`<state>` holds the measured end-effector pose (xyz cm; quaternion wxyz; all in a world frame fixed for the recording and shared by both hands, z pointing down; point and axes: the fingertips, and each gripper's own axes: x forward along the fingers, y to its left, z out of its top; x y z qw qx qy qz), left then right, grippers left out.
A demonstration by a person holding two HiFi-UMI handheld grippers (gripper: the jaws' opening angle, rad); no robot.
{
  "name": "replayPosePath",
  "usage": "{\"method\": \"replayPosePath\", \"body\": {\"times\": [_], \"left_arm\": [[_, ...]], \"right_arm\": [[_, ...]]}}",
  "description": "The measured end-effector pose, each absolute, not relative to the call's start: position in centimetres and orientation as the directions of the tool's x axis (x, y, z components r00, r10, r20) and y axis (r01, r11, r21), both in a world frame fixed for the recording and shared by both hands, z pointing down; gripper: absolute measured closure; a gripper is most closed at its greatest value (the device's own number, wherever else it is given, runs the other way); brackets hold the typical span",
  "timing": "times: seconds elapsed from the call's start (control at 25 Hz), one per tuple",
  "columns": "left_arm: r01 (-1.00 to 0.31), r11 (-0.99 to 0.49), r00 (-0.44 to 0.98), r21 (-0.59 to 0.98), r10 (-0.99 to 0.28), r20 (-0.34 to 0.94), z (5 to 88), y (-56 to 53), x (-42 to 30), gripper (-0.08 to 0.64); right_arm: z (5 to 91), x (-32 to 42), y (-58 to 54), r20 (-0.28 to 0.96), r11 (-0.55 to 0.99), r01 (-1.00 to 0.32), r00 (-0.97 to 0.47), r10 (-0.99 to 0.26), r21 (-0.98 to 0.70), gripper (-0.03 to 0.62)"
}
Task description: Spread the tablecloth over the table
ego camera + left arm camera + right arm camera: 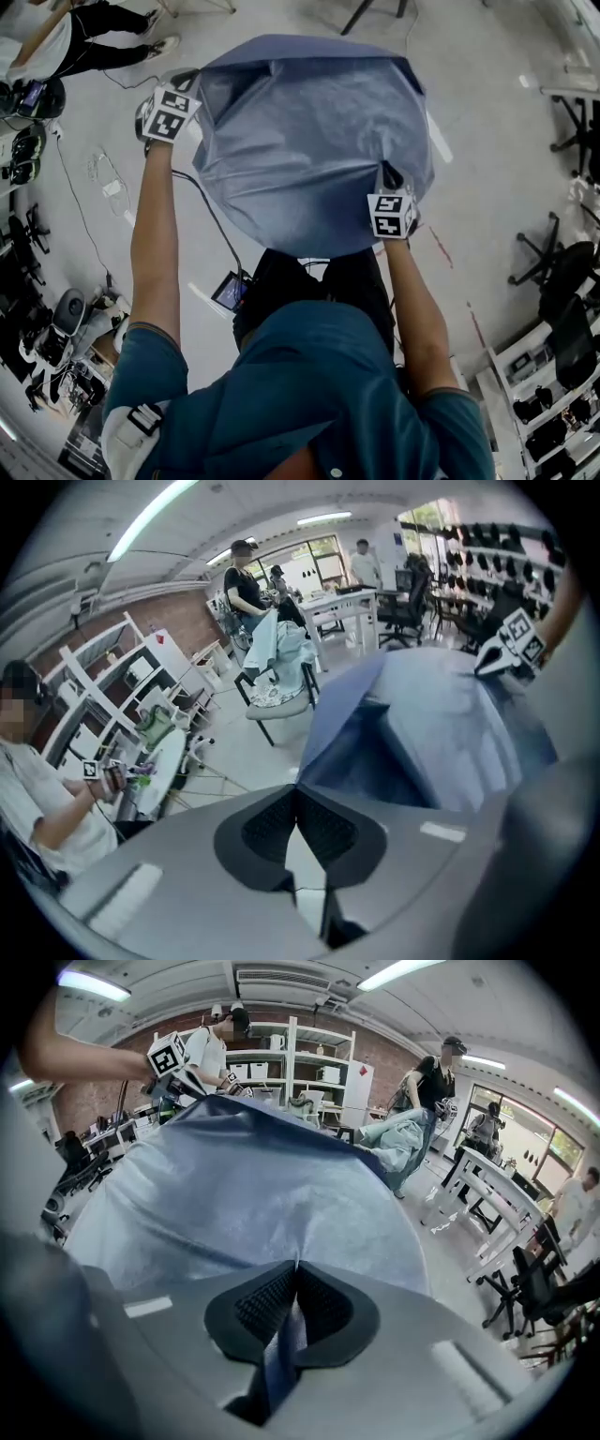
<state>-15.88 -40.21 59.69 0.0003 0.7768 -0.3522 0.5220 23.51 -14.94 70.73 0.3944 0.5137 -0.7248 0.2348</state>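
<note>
Two pinches hold the pale blue-grey fabric tablecloth (309, 141) bellied in the air: the right gripper (298, 1274) is closed deep on a fold, the left gripper (298, 794) nips an edge at its tips, so keep tension even and lower gently lest that corner slips.

A blue-grey tablecloth (309, 141) billows between the two grippers, held up above the grey floor (487, 112). The left gripper (180, 96) sits against the cloth's far left edge, at the end of an outstretched arm. The right gripper (390, 187) meets the cloth's near edge, and folds fan out from it. Between the two arms, nearer the body, a small lit screen (230, 291) shows. Beyond the left gripper are a seated person's legs (112, 42), and well to the right of the right gripper stands a black office chair (562, 272)
</note>
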Motion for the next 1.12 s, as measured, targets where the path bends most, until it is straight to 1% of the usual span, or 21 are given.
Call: {"method": "replayPosePath", "body": {"times": [0.12,0.2,0.32,0.4,0.48,0.52,0.56,0.64,0.72,0.84,1.0,1.12], "left_arm": [[-0.497,-0.725,0.078,-0.477,-0.584,0.808,58.7,-43.1,-21.4,0.558],[-0.468,-0.692,-0.020,-0.549,-0.613,0.789,59.5,-46.1,-24.9,0.558],[-0.374,-0.698,-0.147,-0.611,-0.605,0.782,61.9,-48.0,-27.8,0.541],[-0.321,-0.681,-0.157,-0.658,-0.647,0.746,61.1,-47.7,-27.6,0.497],[-0.316,-0.616,-0.104,-0.721,-0.733,0.672,58.3,-46.4,-26.0,0.494],[-0.337,-0.590,-0.062,-0.734,-0.764,0.642,57.0,-45.1,-24.6,0.495],[-0.377,-0.580,-0.011,-0.722,-0.777,0.629,56.3,-43.1,-22.9,0.498],[-0.456,-0.610,0.090,-0.648,-0.756,0.648,57.0,-37.5,-19.2,0.522],[-0.487,-0.683,0.166,-0.544,-0.684,0.710,60.1,-31.1,-15.9,0.525],[-0.518,-0.784,0.289,-0.343,-0.538,0.792,65.5,-22.0,-10.7,0.525],[-0.558,-0.807,0.362,-0.191,-0.444,0.820,69.0,-15.2,-6.1,0.525],[-0.638,-0.768,0.403,-0.057,-0.396,0.825,71.1,-13.9,-5.1,0.523]], "right_arm": [[70.6,22.8,-15.4,0.814,0.373,-0.925,-0.161,-0.558,0.073,0.574],[70.7,22.2,-16.0,0.811,0.390,-0.917,-0.166,-0.561,0.081,0.575],[70.8,21.5,-16.6,0.811,0.406,-0.909,-0.163,-0.562,0.099,0.575],[70.6,21.0,-16.9,0.811,0.397,-0.913,-0.156,-0.564,0.100,0.575],[70.5,20.8,-17.2,0.808,0.388,-0.916,-0.152,-0.569,0.102,0.575],[70.6,20.8,-17.3,0.807,0.387,-0.916,-0.150,-0.572,0.104,0.575],[70.6,21.0,-17.3,0.805,0.386,-0.916,-0.149,-0.574,0.106,0.577],[70.7,21.3,-17.3,0.803,0.389,-0.915,-0.154,-0.576,0.104,0.575],[70.7,21.2,-17.2,0.804,0.403,-0.909,-0.164,-0.572,0.102,0.575],[70.4,21.1,-16.6,0.817,0.433,-0.894,-0.165,-0.552,0.112,0.575],[70.4,22.5,-15.5,0.825,0.441,-0.887,-0.147,-0.546,0.134,0.575],[70.4,24.2,-15.0,0.822,0.400,-0.905,-0.116,-0.558,0.144,0.575]]}}
